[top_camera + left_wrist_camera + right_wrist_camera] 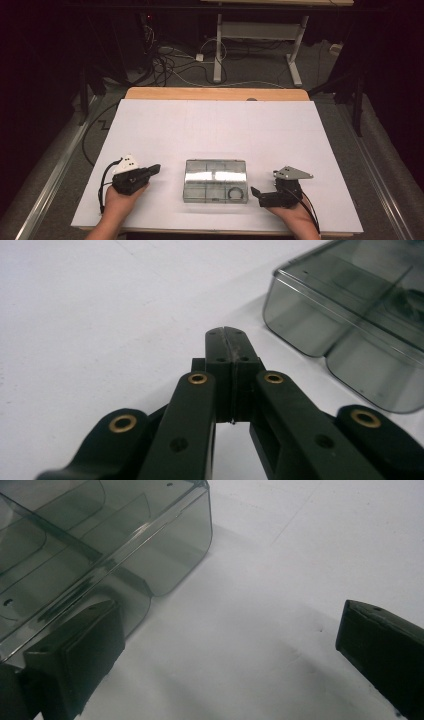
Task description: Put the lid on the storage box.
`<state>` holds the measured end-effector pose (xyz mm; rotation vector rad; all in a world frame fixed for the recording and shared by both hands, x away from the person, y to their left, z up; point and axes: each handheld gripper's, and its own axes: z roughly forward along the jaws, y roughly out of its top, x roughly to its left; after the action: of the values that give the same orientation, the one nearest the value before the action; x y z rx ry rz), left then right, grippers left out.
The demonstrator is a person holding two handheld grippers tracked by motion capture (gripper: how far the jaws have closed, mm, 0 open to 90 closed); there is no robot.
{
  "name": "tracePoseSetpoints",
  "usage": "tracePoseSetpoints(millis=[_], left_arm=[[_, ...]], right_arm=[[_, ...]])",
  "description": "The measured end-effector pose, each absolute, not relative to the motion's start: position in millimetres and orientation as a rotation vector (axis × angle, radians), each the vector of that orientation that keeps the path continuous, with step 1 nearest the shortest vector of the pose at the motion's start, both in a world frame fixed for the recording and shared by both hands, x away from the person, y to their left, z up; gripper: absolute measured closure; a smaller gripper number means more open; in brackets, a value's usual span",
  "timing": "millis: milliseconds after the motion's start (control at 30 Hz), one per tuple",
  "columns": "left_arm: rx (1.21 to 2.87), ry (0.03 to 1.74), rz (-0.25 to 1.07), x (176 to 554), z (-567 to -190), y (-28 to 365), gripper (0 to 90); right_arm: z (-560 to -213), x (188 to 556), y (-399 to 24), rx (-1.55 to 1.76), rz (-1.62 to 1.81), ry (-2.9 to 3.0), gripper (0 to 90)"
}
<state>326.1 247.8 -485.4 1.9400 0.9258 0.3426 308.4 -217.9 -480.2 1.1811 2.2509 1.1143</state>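
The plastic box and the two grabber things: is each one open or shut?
Clear plastic box: lid shut, lying flat on the white table, with a small ring inside one compartment.
Left gripper: shut, jaws pressed together with nothing between them, beside the box.
Right gripper: open, jaws wide apart, one jaw close by the box's corner, holding nothing.

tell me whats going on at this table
A person holds a set of tongs in each hand on either side of a clear smoky plastic compartment box that sits closed on the white table. The left tongs are shut with nothing in them, pointing toward the box's left end but short of it. The right tongs are open, one jaw close beside the box's right corner. Nothing is gripped yet.
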Motion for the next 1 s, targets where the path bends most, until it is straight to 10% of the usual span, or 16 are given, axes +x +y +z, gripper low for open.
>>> tracePoseSetpoints(millis=[500,1000], left_arm=[[1.978,0.91,0.343,327.7,-495.3,238.9,79.9],[1.968,0.932,0.362,327.3,-494.9,238.9,15.6]], right_arm=[[-480.8,309.1,-218.1,1.165,1.128,2.231,0.0],[-480.4,307.7,-219.0,1.149,1.145,2.213,0.0]])
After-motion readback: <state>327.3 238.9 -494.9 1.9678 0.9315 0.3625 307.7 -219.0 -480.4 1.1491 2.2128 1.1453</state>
